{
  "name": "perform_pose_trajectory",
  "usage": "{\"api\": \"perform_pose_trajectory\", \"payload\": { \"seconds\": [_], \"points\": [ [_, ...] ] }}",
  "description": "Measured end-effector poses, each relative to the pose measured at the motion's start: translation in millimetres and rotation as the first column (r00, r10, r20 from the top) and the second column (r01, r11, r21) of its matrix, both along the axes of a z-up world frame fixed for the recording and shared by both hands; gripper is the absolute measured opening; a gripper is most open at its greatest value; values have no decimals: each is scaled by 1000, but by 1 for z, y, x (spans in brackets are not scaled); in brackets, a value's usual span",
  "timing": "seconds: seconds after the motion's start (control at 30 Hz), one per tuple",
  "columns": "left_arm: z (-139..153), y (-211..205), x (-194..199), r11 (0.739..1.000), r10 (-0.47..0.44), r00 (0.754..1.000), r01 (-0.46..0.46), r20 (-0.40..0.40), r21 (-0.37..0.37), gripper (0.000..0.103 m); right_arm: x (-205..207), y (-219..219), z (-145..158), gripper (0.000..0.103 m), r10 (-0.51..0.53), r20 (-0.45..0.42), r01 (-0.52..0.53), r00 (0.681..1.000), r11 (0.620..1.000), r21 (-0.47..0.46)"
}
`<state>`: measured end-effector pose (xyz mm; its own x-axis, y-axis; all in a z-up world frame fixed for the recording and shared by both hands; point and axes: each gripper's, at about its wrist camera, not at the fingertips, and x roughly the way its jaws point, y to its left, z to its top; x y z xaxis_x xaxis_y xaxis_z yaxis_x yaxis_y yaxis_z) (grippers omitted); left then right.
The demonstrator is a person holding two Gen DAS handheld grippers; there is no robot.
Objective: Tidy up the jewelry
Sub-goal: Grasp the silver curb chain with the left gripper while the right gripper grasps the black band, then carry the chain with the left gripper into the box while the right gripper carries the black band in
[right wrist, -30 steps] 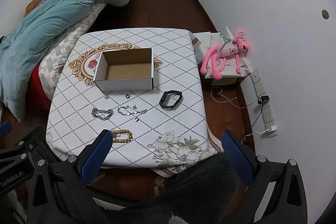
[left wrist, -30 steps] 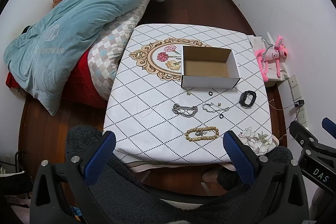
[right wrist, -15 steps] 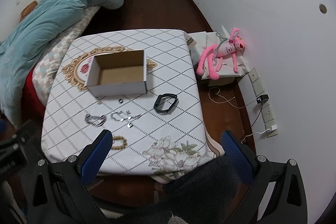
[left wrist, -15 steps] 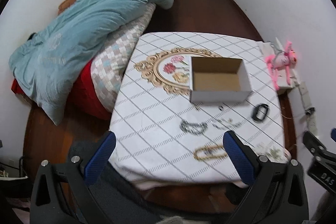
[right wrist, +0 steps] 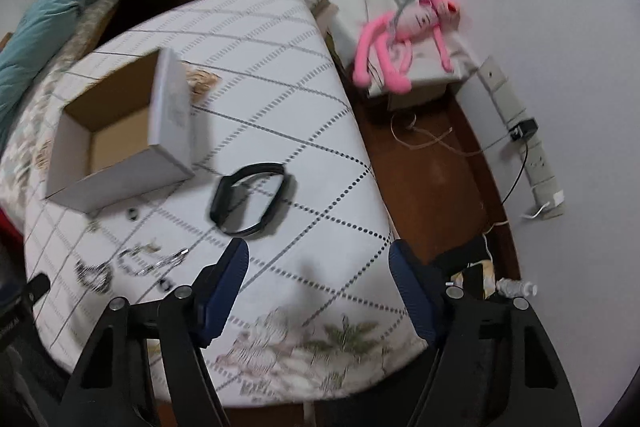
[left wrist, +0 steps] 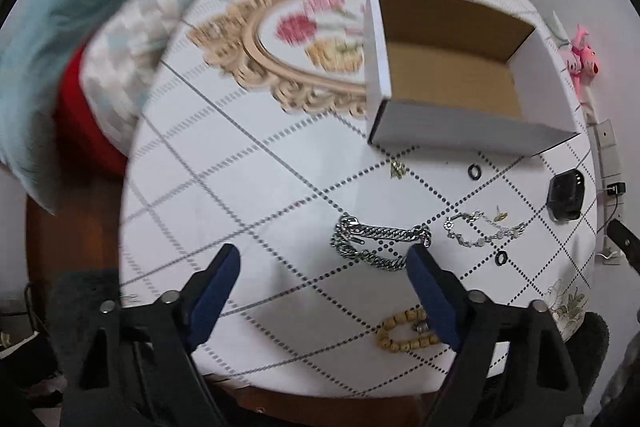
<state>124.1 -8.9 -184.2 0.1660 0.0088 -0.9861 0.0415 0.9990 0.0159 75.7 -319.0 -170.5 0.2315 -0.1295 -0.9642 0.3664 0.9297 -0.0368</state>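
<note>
Cardboard, brown inside and white outside, makes up the open box (left wrist: 452, 83), the biggest task item and the landmark for everything else; it sits on the diamond-patterned tablecloth (left wrist: 248, 163) and looks empty. Nothing has gone in yet, so this reads as the approach to a first pick.

Just in front of the box's right corner lies the black smart band (right wrist: 252, 199), and the right gripper (right wrist: 318, 267) hovers above the cloth near it, its 2 fingers spread wide and holding nothing. In front of the box, well apart from its near wall, lies the heavy steel curb-chain bracelet (left wrist: 380, 241); the left gripper (left wrist: 324, 267) hangs just short of it, also wide and empty. Beside the chain, toward the box's right side, is the thin silver bracelet (left wrist: 480, 231). Farther from the box, at the near cloth edge, is the wooden bead bracelet (left wrist: 404, 331), partly behind a left finger.

2 small black rings (left wrist: 475, 171) and an earring (left wrist: 397, 167) lie closest to the box wall.

Judgement: straddle the chain across its bunched width, lower until the pads touch cloth, then close; a shallow pinch may drag links.
</note>
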Motion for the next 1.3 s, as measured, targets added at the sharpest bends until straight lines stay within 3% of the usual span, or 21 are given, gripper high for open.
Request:
{"api": "perform_pose_trajectory", "payload": {
  "seconds": [0.2, 0.27, 0.33, 0.4, 0.5, 0.53, 0.57, 0.6, 0.67, 0.77, 0.97, 1.1, 1.3],
  "points": [
    [-29, -2, 8, 1000, -14, 998, 13, -56, -8, 69, 16, -8, -34, 69, -36, -10, 37, 999, 996, 81],
    [-36, -1, 8, 1000, -14, 997, 13, -70, -13, 56, 22, -7, -44, 68, -34, -13, 35, 999, 995, 99],
    [-36, 1, 8, 999, -6, 998, 4, -62, -36, 55, 27, -5, -51, 66, -33, -5, 33, 999, 992, 121],
    [-34, 1, 9, 998, -10, 998, 6, -57, -66, 46, 34, -2, -59, 62, -22, -18, 25, 1000, 991, 131],
    [-30, -3, 8, 996, -35, 999, 31, -41, -79, 25, 41, 7, -68, 54, 0, -21, 3, 1000, 990, 143],
    [-29, -4, 8, 996, -43, 998, 40, -42, -75, 8, 42, 11, -69, 48, 15, -19, -12, 1000, 990, 140],
    [-28, -5, 8, 997, -48, 998, 46, -39, -67, 6, 43, 15, -69, 44, 27, -14, -25, 1000, 991, 130],
    [-27, -6, 7, 996, -56, 998, 54, -33, -68, 6, 43, 19, -69, 40, 36, -8, -34, 999, 991, 132],
    [-25, -5, 6, 995, -62, 998, 60, -30, -74, 6, 43, 24, -70, 20, 51, 1, -51, 999, 988, 143],
    [-21, -2, 3, 995, -69, 997, 68, -17, -72, 6, 40, 28, -70, 7, 54, 21, -57, 998, 982, 180],
    [0, 20, -6, 994, -62, 998, 65, 34, -92, 6, 28, 40, -70, 7, 69, 43, -76, 997, 978, 196],
    [32, 27, -16, 992, -75, 994, 82, 80, -94, 6, 17, 47, -65, 7, 67, 75, -81, 995, 975, 206],
    [63, 7, -5, 988, -97, 982, 115, 162, -106, 6, 12, 55, -48, 6, 75, 123, -101, 990, 969, 226]
  ]
}}
